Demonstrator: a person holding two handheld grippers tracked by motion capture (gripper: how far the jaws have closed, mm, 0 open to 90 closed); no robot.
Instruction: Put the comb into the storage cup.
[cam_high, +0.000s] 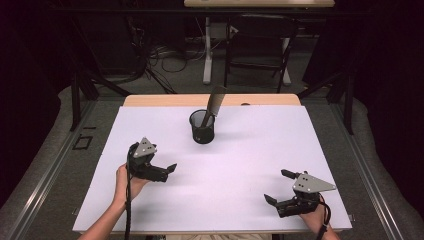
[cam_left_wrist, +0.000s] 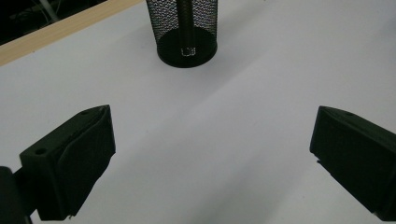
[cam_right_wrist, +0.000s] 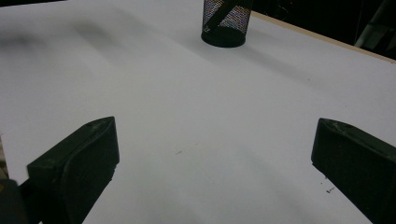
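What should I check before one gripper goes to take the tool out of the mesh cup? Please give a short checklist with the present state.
1. Left gripper open, nothing between its jaws: ok.
2. Right gripper open, nothing held: ok.
3. Mesh cup upright on the white table: ok.
4. Tool leans in the cup, its upper end sticking out above the rim for a grasp: ok.
5. Path from the left gripper to the cup free of other things: ok.
6. What kind of tool it is and how heavy: cannot tell.
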